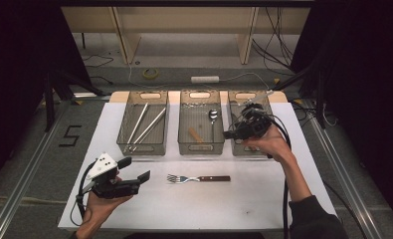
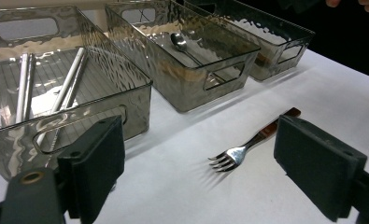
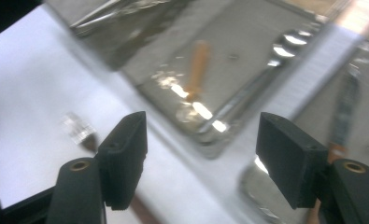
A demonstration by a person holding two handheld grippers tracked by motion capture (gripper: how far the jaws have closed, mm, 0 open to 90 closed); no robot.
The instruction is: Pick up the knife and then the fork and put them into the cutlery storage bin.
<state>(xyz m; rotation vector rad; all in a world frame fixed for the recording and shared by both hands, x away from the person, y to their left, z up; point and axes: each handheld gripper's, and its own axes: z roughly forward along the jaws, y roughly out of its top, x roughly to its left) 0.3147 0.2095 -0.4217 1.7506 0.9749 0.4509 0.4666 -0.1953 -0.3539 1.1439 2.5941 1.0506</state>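
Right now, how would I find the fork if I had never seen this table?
Look at the white table with three clear bins in a row at its far side. The fork lies alone on the bare white top just in front of the middle bin, between the two hands. It is the one piece of cutlery outside a bin, with shiny prongs and a dark brown handle.

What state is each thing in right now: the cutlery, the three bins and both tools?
Wood-handled steel fork: flat on the white table, ungripped.
Left smoky clear plastic bin: holds long metal sticks.
Middle bin: holds a steel spoon.
Right bin: holds a knife.
Left tool: open, empty, facing the fork.
Right tool: open, empty, above the right bin.
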